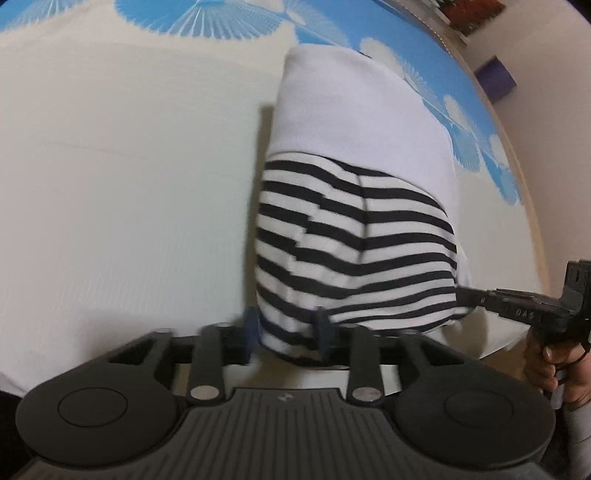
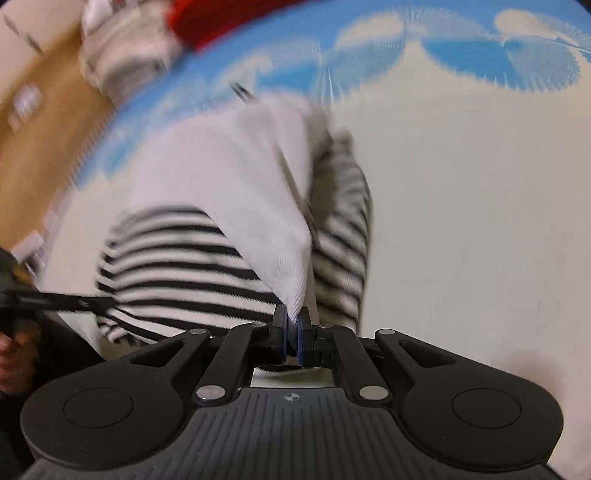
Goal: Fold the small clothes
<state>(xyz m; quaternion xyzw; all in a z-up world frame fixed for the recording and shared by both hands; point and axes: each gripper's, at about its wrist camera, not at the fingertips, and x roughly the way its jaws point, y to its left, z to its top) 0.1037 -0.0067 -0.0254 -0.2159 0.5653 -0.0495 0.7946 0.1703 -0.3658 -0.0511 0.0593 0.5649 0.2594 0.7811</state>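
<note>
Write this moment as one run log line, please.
left tongs: open around shirt hem | right tongs: shut on shirt | shirt: partly folded on bed

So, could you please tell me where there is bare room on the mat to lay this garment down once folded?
The plain cream mat left of the striped-and-white garment is bare up to the blue fan-print border. Crowded: the garment's right side, where the right gripper pinches it near the mat's edge, and the left gripper at its near hem.
</note>
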